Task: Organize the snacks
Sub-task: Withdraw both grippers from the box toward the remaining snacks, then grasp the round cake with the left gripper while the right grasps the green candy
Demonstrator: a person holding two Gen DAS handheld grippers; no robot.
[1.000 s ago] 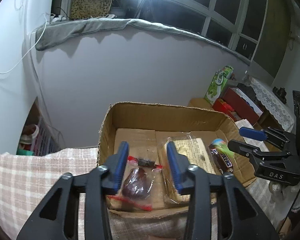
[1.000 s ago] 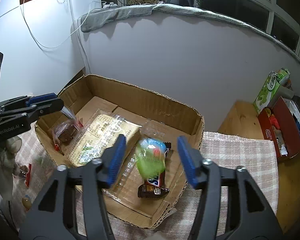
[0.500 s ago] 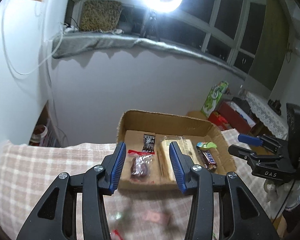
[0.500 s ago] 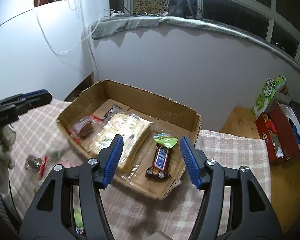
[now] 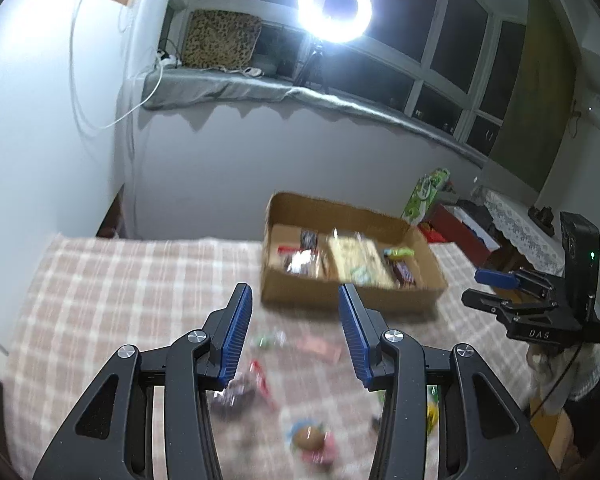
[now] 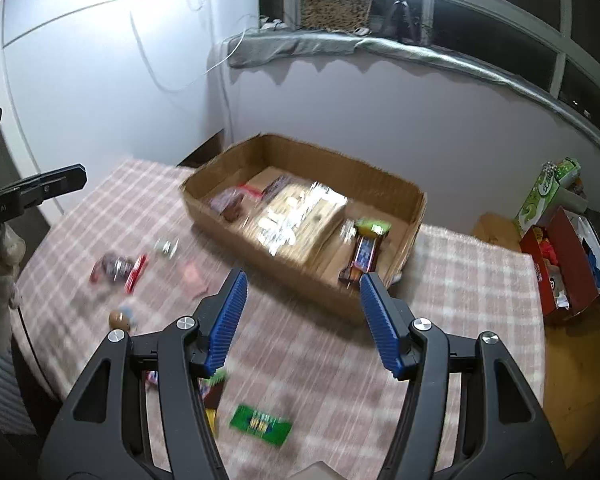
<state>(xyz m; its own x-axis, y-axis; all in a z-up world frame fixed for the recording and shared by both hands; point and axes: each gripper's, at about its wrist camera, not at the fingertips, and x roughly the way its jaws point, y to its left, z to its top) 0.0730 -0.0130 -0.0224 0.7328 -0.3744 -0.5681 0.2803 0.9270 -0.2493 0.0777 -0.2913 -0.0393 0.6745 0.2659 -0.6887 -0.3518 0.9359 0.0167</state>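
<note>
Your left gripper (image 5: 294, 308) and right gripper (image 6: 302, 294) both hang spread and empty. Each sits short of the cardboard box (image 6: 296, 292), over loose snacks (image 5: 308, 438).

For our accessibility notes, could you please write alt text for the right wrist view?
The open, empty right gripper hovers over a checked tablecloth before a cardboard box holding wrapped snacks. More snacks lie scattered on the cloth, including a green packet. The image is motion-blurred.

Wrapped snacks (image 6: 118, 269) beside part-filled cardboard box (image 6: 384, 184)
</note>
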